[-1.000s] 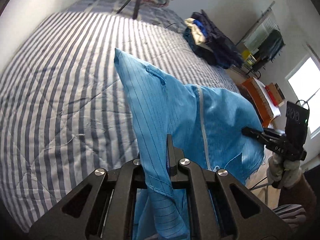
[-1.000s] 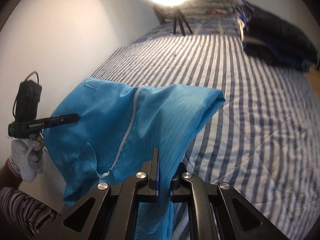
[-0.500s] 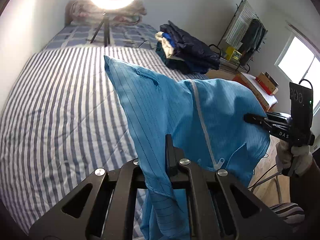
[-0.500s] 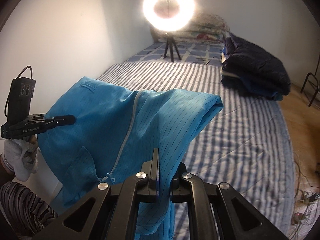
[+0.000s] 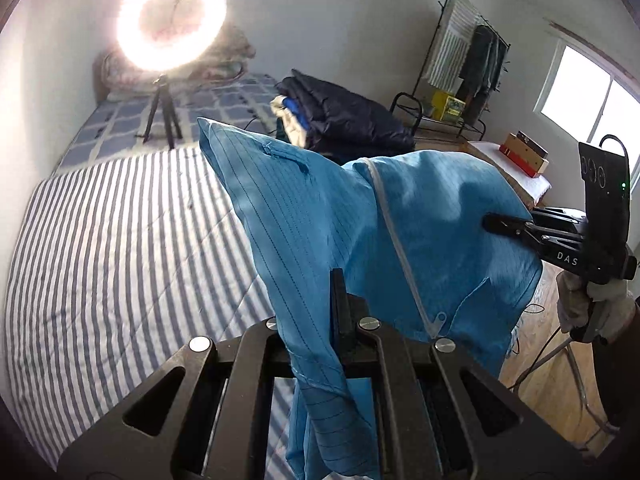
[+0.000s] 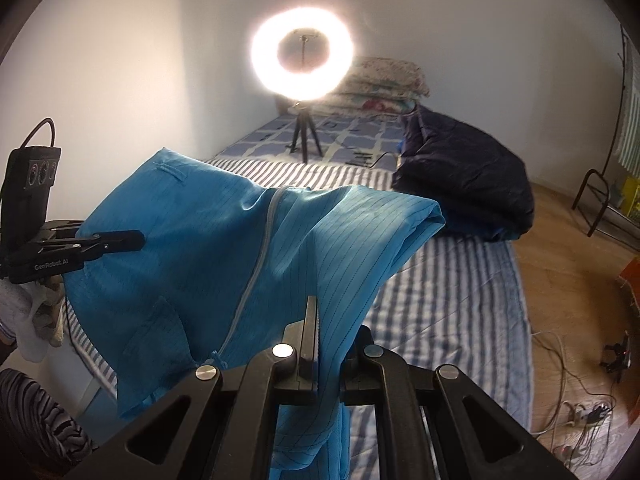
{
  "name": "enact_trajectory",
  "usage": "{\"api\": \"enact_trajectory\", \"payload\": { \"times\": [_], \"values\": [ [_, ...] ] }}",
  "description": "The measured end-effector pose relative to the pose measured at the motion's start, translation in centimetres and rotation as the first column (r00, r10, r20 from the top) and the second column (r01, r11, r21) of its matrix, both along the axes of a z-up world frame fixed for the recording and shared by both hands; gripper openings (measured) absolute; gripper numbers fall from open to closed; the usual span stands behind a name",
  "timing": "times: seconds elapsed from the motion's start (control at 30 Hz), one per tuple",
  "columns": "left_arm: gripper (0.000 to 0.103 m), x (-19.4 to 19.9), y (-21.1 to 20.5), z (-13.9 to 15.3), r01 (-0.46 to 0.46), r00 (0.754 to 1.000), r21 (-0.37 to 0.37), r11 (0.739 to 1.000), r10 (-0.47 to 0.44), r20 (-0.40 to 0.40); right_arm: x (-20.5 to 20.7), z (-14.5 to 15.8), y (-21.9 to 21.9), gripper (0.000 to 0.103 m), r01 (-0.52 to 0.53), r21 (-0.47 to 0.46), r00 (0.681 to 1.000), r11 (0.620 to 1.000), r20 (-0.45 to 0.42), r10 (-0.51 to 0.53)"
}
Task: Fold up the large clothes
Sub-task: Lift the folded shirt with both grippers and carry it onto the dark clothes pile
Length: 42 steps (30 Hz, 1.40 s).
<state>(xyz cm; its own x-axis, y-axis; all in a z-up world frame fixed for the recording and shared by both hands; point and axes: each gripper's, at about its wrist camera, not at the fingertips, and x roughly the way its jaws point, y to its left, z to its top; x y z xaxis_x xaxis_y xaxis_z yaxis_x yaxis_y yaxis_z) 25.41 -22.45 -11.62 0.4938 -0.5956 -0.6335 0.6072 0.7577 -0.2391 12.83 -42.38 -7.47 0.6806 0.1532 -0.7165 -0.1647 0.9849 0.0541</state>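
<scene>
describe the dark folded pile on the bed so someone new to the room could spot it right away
Start at the striped bed and look toward its far end, where a lit ring light stands on a small tripod. To the right of that tripod, near the bed's edge by the wooden floor, lies the dark navy padded pile. It is the only dark bundle resting on the bed, unlike the bright blue garment held up in front.

Left gripper (image 5: 340, 312) and right gripper (image 6: 320, 332): matte black linkage frames with silver screws (image 5: 199, 344); white side lettering beside each camera box (image 5: 604, 184). Pale gloves (image 6: 32, 320); zebra-striped sleeve (image 6: 36, 420).
</scene>
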Motion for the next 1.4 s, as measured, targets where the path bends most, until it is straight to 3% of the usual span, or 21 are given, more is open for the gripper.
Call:
{"api": "enact_trajectory", "payload": {
  "times": [0.3,0.57,0.9,1.13,1.4],
  "values": [
    [0.004,3.1,-3.9,0.9,0.029,0.999,0.015,0.999,-0.029,0.013,2.7,0.5,-2.9,0.004,0.032,-0.028,0.999,0.999,0.021,-0.031],
    [0.004,8.6,-8.1,1.5,0.056,0.998,-0.006,0.998,-0.056,0.007,6.6,0.8,-6.7,0.003,0.078,-0.041,0.996,0.996,0.040,-0.077],
    [0.004,17.9,-14.6,3.5,0.072,0.996,-0.052,0.996,-0.069,0.056,15.5,1.9,-12.5,0.003,0.152,-0.067,0.985,0.986,0.088,-0.146],
    [0.004,26.4,-19.5,4.3,0.072,0.995,-0.109,0.991,-0.063,0.078,23.1,2.0,-16.9,0.003,0.201,-0.099,0.974,0.974,0.124,-0.189],
    [0.004,34.5,-23.7,4.7,0.020,0.997,-0.141,0.990,-0.010,0.076,31.4,2.4,-22.1,0.003,0.272,-0.092,0.954,0.958,0.158,-0.256]
  ]
}}
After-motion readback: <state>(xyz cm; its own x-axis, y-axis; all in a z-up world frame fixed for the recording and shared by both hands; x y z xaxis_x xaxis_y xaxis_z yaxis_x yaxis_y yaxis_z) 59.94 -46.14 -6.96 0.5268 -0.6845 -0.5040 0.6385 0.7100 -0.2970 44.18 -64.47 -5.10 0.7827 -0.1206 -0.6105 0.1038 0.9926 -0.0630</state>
